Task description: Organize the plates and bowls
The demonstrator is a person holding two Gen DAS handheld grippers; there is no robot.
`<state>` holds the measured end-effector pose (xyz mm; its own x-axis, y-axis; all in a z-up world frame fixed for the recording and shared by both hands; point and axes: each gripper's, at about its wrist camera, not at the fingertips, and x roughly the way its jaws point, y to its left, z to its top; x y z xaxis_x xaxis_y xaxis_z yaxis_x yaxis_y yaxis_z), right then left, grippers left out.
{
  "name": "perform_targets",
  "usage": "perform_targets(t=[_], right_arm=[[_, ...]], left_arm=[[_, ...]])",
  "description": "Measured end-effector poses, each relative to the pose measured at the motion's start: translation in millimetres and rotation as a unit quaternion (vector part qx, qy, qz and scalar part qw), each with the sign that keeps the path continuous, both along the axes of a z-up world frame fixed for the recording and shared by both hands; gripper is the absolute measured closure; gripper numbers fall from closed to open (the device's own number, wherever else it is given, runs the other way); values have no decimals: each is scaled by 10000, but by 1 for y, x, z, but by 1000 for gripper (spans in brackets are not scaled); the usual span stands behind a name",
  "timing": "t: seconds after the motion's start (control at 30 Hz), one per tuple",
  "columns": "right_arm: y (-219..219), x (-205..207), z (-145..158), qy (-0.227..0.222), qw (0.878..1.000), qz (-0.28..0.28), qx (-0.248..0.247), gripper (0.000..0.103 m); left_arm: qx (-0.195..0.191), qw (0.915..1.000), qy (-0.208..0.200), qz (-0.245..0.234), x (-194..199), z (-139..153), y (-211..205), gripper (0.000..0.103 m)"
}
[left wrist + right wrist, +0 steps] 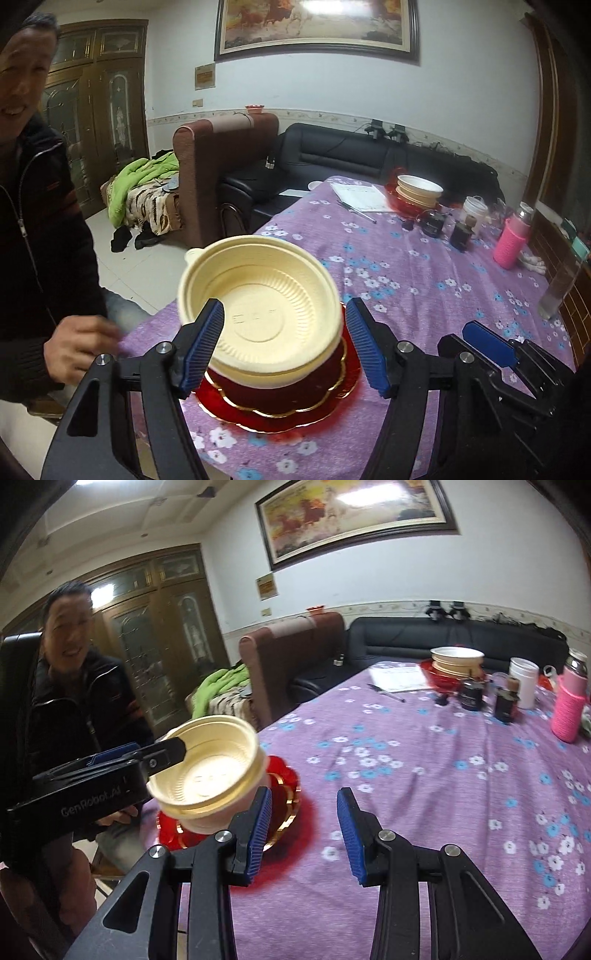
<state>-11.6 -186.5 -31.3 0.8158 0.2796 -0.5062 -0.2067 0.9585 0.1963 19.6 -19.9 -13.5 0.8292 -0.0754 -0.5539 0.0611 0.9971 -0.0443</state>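
While the cream bowl point(258, 302) sits tilted atop the red plate point(280, 410) at the near desk point(424, 280) edge, worth levelling before letting go. Left hand-held gripper point(286, 347): jaws apart, straddling the bowl, no pad seen pressing. Right hand-held gripper point(303, 834): jaws apart, empty, just beside the plate. Best kept clear until settled, then moved toward the far stack point(419, 190).

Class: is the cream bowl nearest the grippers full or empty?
Empty: the cream bowl shows its bare ribbed bottom, with nothing inside.
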Motion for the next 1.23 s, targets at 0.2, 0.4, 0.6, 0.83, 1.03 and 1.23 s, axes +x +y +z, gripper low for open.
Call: perform_targets(t=[0.2,0.4,0.6,0.83,1.03,1.23], right_arm=[[22,-5,2,-44,9997,185,-125,64],[26,-1,2,-16,9995,303,-103,64],[30,1,1,-17,9993,369,-93,64],[26,7,-1,19,9993,368,-36,64],[29,8,-4,34,9992,384,-43,64],[27,11,-6,76,9993,376,-8,64]], left_arm=[[-86,9999,-43,31,-1,3,9,35],[-141,9998,-102,-2,-1,6,10,35],[-43,9998,-188,55,0,8,7,28],[7,9998,-171,63,1,7,6,27],[25,9999,-138,37,2,4,5,27],[46,9999,-86,59,4,2,4,27]])
